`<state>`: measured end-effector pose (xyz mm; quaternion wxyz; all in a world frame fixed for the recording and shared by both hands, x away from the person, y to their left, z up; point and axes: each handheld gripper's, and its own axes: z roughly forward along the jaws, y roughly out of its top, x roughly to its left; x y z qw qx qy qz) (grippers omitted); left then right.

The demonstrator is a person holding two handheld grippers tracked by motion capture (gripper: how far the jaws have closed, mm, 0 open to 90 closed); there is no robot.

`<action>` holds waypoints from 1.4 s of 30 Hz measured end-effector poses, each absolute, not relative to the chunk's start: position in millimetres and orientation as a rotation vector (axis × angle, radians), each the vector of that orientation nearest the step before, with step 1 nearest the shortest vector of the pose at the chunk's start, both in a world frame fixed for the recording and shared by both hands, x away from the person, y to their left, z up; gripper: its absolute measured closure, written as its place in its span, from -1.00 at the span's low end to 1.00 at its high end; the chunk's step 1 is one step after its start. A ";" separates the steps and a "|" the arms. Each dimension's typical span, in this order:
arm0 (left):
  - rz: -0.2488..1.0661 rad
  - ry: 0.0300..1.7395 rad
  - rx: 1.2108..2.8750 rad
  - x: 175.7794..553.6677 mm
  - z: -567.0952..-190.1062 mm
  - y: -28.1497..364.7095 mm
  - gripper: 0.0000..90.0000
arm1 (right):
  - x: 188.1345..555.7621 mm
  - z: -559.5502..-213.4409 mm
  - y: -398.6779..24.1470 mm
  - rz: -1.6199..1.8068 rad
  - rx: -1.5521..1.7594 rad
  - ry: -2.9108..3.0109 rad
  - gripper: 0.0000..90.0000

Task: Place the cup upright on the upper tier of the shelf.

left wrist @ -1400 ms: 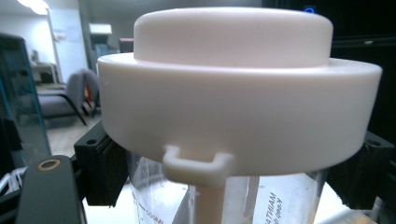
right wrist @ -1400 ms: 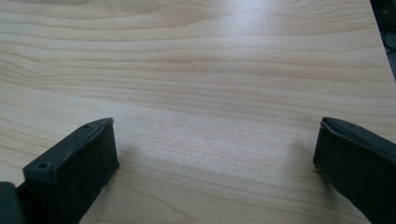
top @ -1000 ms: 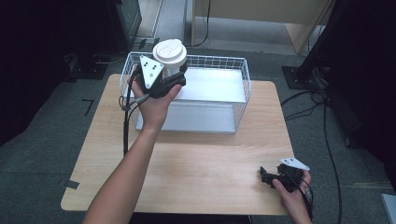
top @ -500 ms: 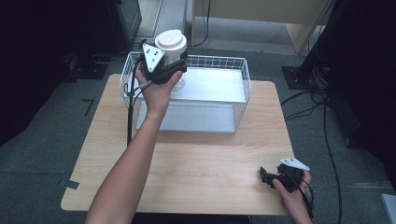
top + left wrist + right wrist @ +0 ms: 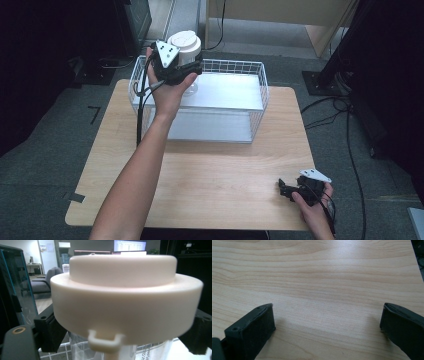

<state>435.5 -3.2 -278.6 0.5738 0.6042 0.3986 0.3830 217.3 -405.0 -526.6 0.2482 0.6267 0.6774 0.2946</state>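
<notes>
A clear plastic cup with a white lid (image 5: 184, 42) stands upright at the far left corner of the white wire basket (image 5: 250, 65). My left gripper (image 5: 191, 64) reaches over the basket's left end, one jaw on each side of the cup just below the lid. In the left gripper view the lid (image 5: 125, 295) looms close, and the black pads (image 5: 50, 330) stand slightly off the clear wall. The jaws have just been opening with the cup between them. My right gripper (image 5: 284, 189) rests at the table's front right, open over bare wood (image 5: 327, 332).
The basket sits across the back half of the wooden table (image 5: 210, 180) and has a pale flat floor (image 5: 225, 95). A black cable (image 5: 140, 115) hangs from the left gripper. Dark furniture and floor cables surround the table.
The left hand has carried the cup a little farther back, toward the basket's far left corner. The right hand has stayed put.
</notes>
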 end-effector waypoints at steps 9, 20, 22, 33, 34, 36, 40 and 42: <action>0.846 0.908 1.438 435.1 -279.7 2.9 -1.00 | 217.4 -526.5 -405.2 0.805 1.706 1.849 -1.00; 0.832 0.871 1.467 413.8 -295.1 10.3 -1.00 | 217.8 -526.6 -405.7 0.804 1.698 1.857 -1.00; 0.829 0.854 1.479 405.3 -300.4 14.2 -1.00 | 218.2 -526.5 -405.8 0.803 1.698 1.857 -1.00; 0.820 0.800 1.495 369.1 -331.6 21.6 -1.00 | 218.1 -526.4 -405.7 0.801 1.700 1.857 -1.00; 0.820 0.790 1.501 362.1 -336.5 22.9 -1.00 | 218.1 -526.5 -405.7 0.801 1.699 1.857 -1.00; 0.820 0.782 1.501 358.5 -338.8 23.7 -1.00 | 218.1 -526.4 -405.6 0.801 1.700 1.857 -1.00; 0.822 0.759 1.507 341.8 -348.8 30.1 -1.00 | 218.1 -526.5 -405.7 0.801 1.699 1.857 -1.00; 0.811 0.760 1.501 332.6 -355.8 35.9 -1.00 | 218.1 -526.5 -405.7 0.802 1.699 1.857 -1.00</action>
